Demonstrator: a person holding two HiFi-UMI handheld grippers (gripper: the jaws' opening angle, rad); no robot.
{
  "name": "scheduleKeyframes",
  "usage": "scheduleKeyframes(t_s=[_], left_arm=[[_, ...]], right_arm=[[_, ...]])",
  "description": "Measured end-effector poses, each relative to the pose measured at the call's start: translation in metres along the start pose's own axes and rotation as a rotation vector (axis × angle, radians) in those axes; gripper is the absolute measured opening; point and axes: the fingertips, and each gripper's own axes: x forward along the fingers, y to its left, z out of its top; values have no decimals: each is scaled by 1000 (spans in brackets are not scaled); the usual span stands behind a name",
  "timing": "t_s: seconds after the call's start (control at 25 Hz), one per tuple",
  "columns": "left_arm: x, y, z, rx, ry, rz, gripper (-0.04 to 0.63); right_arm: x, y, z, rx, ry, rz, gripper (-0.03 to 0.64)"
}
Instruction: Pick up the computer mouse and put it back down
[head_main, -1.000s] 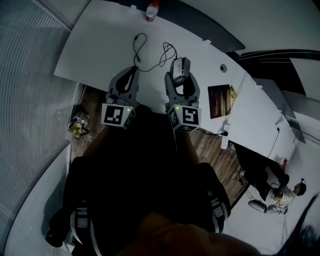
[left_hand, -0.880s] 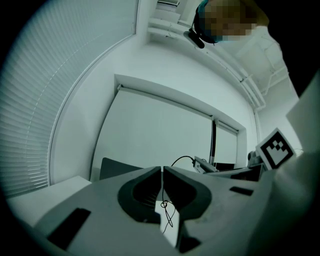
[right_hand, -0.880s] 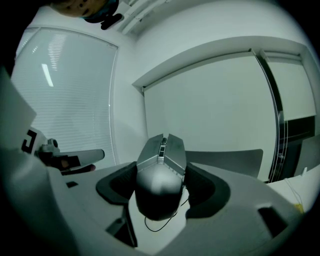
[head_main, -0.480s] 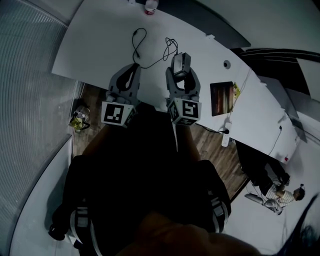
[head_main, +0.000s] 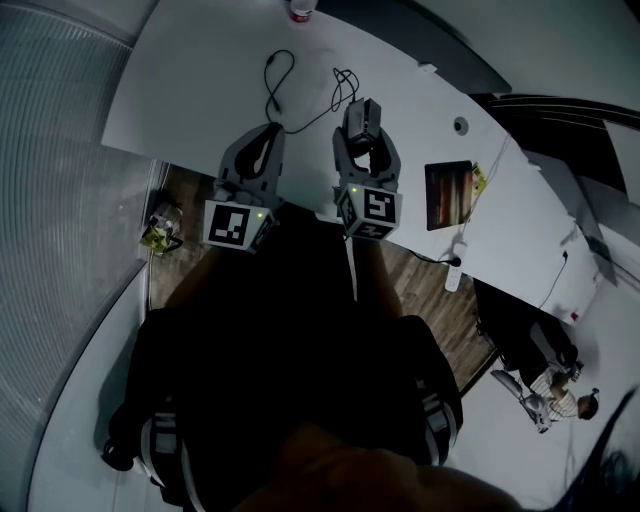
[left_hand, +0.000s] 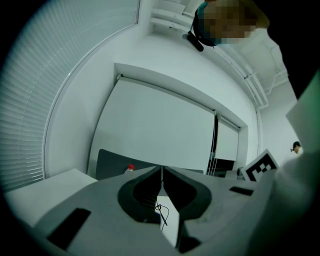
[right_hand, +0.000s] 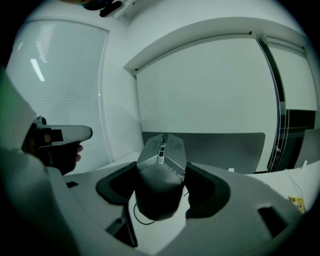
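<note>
A dark grey angular computer mouse (right_hand: 160, 172) sits clamped between the jaws of my right gripper (right_hand: 162, 187), lifted off the white table (head_main: 200, 70). From the head view the mouse (head_main: 362, 122) pokes out beyond the right gripper (head_main: 366, 150), and its black cable (head_main: 340, 95) trails back over the table. My left gripper (head_main: 262, 150) hovers beside it at the table's near edge. Its jaws are pressed together with nothing between them in the left gripper view (left_hand: 162, 185).
A second loose black cable (head_main: 275, 85) lies on the table ahead of the left gripper. A red-capped bottle (head_main: 300, 10) stands at the far edge. A dark tablet (head_main: 450, 195) lies to the right. A person (head_main: 545, 395) sits at bottom right.
The right gripper has moved slightly forward over the table with the mouse held. The left gripper stays in the same place.
</note>
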Motion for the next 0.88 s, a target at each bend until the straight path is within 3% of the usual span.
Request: scheduleKeyframes(t_s=[0.36, 0.88], left_arm=[[15, 5, -1, -17, -3, 6, 14], [33, 6, -27, -26, 65, 17, 14]], right_arm=[[23, -4, -24, 6, 75, 7, 287], [53, -16, -76, 13, 193, 14, 287]])
